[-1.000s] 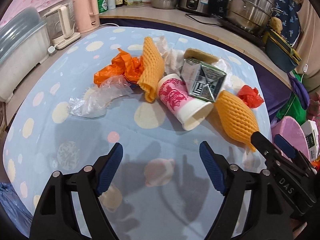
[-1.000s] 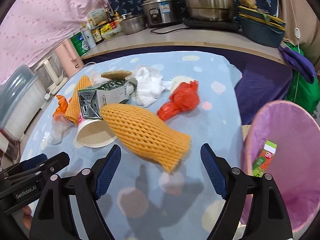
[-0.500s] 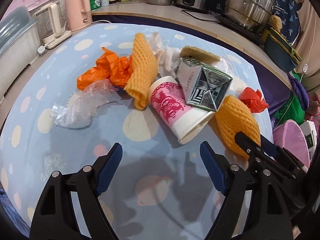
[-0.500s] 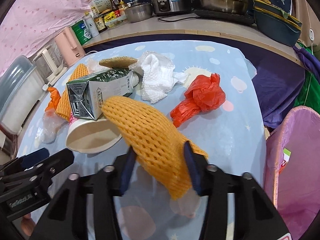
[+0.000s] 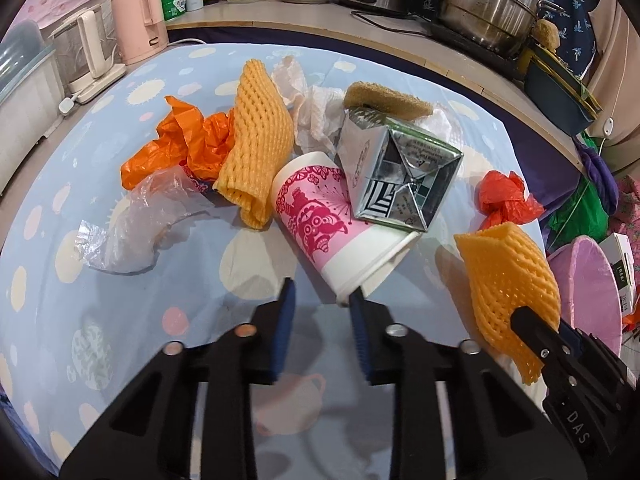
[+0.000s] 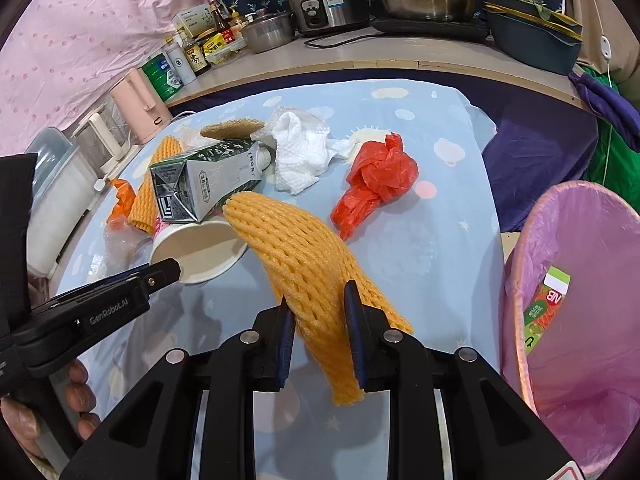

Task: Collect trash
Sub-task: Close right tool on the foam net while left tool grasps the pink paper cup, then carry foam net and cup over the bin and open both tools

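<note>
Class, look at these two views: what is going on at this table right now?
A person is clearing trash with two handheld grippers. The right gripper, its jaws just closed, is clamped on an orange foam net, beside the pink-lined bin. The left gripper has just narrowed at the rim of the tipped paper cup; whether it grips is unclear. Other scraps remain on the table.

Left gripper [image 5: 322, 294]: pitched steeply downward, jaws just narrowed to a slim gap, nothing between the pads; right fingertip at the rim of a paper cup [image 5: 340, 236], contact unclear.

Right gripper [image 6: 318, 306]: angled down, jaws just closed, pads pinching an orange foam net [image 6: 304, 256], which extended toward 11 o'clock.

Hand [image 6: 52, 408]: bare fingers wrapped around left gripper's handle.
</note>
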